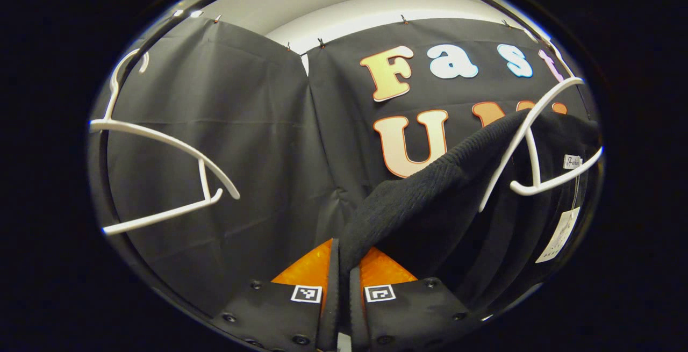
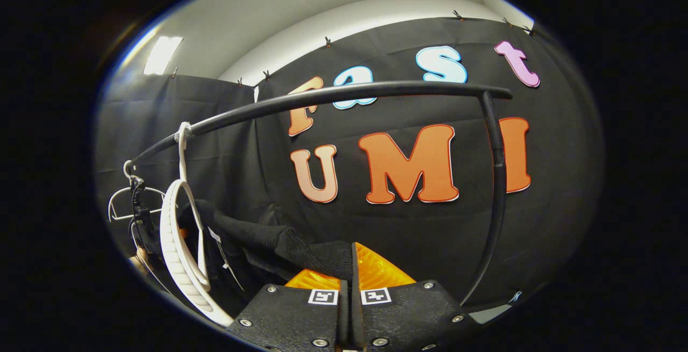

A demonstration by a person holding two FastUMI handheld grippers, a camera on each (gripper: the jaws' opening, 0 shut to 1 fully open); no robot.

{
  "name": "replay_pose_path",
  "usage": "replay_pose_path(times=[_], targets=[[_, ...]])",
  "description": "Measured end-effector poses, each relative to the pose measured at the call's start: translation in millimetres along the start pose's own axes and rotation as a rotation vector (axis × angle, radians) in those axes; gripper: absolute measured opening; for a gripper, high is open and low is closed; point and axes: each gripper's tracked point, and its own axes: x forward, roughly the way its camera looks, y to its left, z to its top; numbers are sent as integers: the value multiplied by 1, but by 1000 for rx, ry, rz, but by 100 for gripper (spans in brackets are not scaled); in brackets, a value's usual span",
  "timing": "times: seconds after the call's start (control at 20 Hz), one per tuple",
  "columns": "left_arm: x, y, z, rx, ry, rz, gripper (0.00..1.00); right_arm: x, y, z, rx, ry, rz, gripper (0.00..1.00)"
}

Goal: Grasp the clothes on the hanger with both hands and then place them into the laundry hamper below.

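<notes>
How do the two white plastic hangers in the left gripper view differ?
The left white plastic hanger hangs bare; the right white plastic hanger has the black knitted garment draped on it. The left one sits clear of that garment; the right one is tilted steeply against it. Both share one shape.

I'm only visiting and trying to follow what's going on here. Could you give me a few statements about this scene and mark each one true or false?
1. The left gripper is shut on the black garment. True.
2. The garment has fully left its white hanger. False: it is draped over it.
3. A bare white hanger hangs to one side in the left gripper view. True.
4. The right gripper is wide open. False: its fingers pinch the cloth.
5. The clothes rail is white. False: it is black.
</notes>
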Motion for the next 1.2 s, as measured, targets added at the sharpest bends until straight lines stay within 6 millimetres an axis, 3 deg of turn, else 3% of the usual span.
replay_pose_path(times=[0.25, 0.45, 0.75, 0.95, 1.2], targets=[[-28, 10, -30, -45, 53, -6, 15, -4, -9, -23, 97, 33, 22, 1], [-55, -11, -43, -32, 69, -71, 16, -19, -16, -62, 143, 86, 10, 1], [-79, -59, -84, -7, 145, -165, 16, -39, -19, -146, 226, 195, -37, 2], [-98, -95, -120, 16, 214, -245, 16, -48, -2, -214, 270, 280, -51, 2], [-113, -141, -160, 46, 301, -339, 16, -55, 37, -284, 288, 381, -41, 2]])
